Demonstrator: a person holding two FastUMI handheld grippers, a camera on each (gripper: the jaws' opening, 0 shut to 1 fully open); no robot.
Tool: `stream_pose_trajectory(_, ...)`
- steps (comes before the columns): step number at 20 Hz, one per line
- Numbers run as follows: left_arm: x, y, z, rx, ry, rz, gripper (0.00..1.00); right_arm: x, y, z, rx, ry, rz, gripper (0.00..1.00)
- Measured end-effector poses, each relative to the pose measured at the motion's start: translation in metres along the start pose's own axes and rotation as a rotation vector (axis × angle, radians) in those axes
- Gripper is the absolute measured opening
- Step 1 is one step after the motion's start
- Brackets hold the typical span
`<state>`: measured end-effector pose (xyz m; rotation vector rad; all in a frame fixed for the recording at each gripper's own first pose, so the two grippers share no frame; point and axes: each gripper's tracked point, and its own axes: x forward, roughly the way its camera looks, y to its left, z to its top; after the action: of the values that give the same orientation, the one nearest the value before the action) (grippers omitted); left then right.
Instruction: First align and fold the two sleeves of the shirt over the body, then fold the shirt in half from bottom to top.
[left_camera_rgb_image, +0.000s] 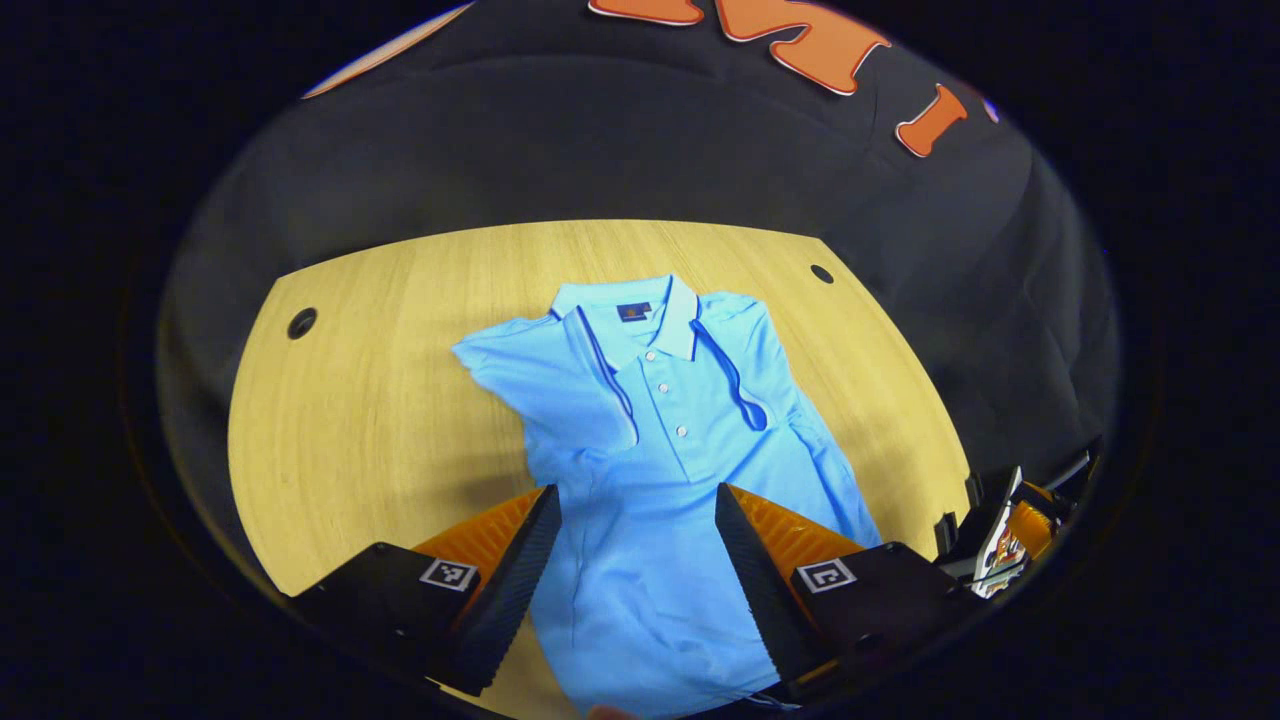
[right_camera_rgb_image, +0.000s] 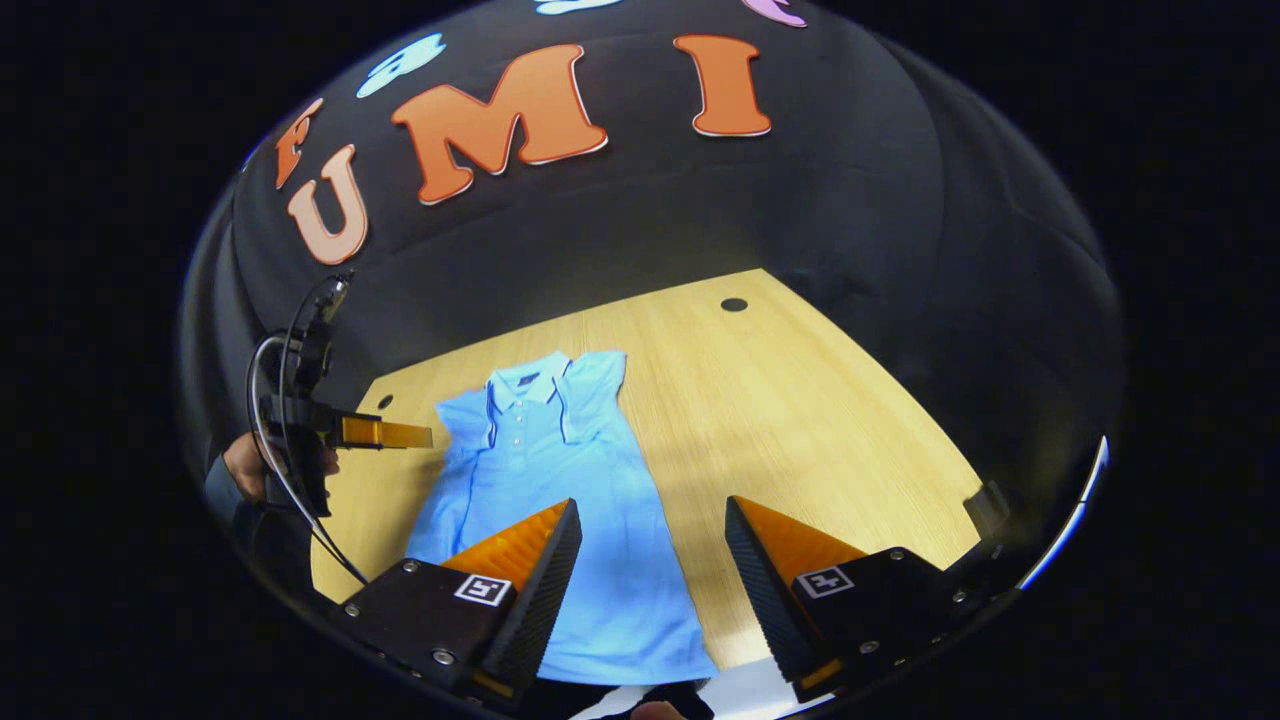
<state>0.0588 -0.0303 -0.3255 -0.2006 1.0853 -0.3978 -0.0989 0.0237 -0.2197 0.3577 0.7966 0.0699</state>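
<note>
Recording booth, lab-like: black cloth wall (right_camera_rgb_image: 850, 230) draped behind and around pale wooden counter (right_camera_rgb_image: 800, 420) with round cable holes (right_camera_rgb_image: 734, 304); single light-blue polo shirt (left_camera_rgb_image: 660, 470) laid flat, staged.

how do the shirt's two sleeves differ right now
On the light blue shirt, the sleeve at the left of the left gripper view is a broad flap reaching toward the button placket. The other sleeve is a narrower strip along the shirt's side. Both are folded over the body and have dark trim.
</note>
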Motion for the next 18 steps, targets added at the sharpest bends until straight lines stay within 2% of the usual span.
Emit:
stream_pose_trajectory(4, -0.033, 0.001, -0.045, 0.004, -0.013, 0.050, 1.00, -0.006, -0.005, -0.036, -0.034, 0.053, 0.041, 0.89)
stream_pose_trajectory(10, -0.058, -0.002, -0.107, -0.008, -0.016, 0.099, 1.00, -0.011, -0.015, -0.076, -0.076, 0.090, 0.075, 0.89)
stream_pose_trajectory(14, -0.072, 0.005, -0.152, 0.036, -0.014, 0.166, 1.00, -0.002, -0.018, -0.117, -0.111, 0.148, 0.091, 0.89)
stream_pose_trajectory(18, -0.079, 0.003, -0.200, 0.046, -0.005, 0.173, 1.00, 0.003, -0.015, -0.151, -0.144, 0.202, 0.112, 0.89)
